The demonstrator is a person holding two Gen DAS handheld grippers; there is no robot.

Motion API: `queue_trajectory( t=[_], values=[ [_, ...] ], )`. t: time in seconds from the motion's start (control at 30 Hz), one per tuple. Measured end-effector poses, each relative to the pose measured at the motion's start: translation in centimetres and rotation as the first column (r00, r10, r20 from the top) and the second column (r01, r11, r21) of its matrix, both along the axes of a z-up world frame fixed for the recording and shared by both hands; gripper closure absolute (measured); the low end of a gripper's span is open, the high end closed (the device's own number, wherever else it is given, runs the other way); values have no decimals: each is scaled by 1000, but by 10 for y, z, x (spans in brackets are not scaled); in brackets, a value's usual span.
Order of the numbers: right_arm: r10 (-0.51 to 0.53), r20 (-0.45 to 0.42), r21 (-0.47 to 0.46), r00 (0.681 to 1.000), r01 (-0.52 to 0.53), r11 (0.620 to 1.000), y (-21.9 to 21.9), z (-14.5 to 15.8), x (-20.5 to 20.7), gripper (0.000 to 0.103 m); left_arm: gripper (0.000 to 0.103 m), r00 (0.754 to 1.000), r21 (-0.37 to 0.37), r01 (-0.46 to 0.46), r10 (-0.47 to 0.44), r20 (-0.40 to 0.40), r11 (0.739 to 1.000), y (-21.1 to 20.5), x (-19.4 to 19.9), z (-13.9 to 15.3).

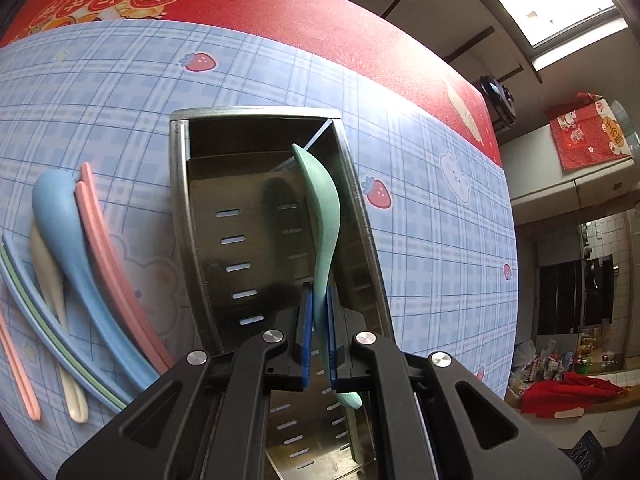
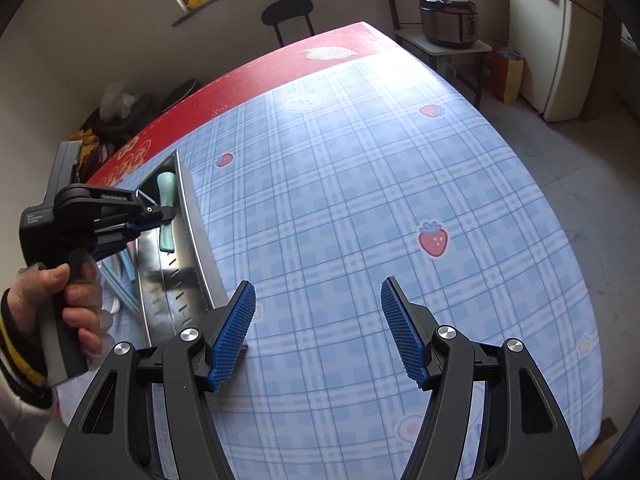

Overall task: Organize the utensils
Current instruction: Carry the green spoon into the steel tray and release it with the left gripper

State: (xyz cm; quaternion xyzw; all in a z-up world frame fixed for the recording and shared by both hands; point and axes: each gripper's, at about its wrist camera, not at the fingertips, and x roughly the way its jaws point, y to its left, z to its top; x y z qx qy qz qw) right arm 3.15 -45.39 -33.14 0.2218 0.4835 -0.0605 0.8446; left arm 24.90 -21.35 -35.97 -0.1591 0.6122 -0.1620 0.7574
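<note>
Left gripper (image 1: 320, 344): pinching green spoon (image 1: 324, 216) over steel tray (image 1: 180, 208)
Right gripper (image 2: 318, 332): spread, empty, above table (image 2: 360, 184)
Writing: small white label on left gripper body, unreadable
Loose utensils (image 1: 64, 248): beside tray

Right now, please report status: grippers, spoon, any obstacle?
Left gripper shut on green spoon, over metal tray. Right gripper open, holding nothing. Tray interior unobstructed; other utensils lie beside it on the table.

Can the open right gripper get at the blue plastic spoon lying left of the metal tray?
Probably not directly: the right gripper sits on the tray's far side, and the left gripper hangs between it and the blue spoon.
</note>
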Motion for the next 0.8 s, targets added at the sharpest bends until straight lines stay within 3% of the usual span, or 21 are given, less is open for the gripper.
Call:
queue_trajectory(
  t=[0.1,0.17,0.37,0.57,0.8],
  values=[
    [-12,0,9,1000,12,1000,-1,1,-2,40,89,999,-6,41,-41,12,999,0,2,5],
    [-13,7,16,1000,13,1000,2,3,-1,40,70,998,-12,50,-50,35,999,6,-1,15],
    [15,35,45,999,-17,999,20,11,8,40,59,986,-26,64,-59,155,998,49,-24,60],
    [76,54,73,996,-79,994,56,13,30,40,57,971,78,-49,30,236,996,135,-59,77],
    [137,44,76,990,-140,987,95,6,49,40,57,971,115,-179,156,179,977,220,-86,49]
  ],
)
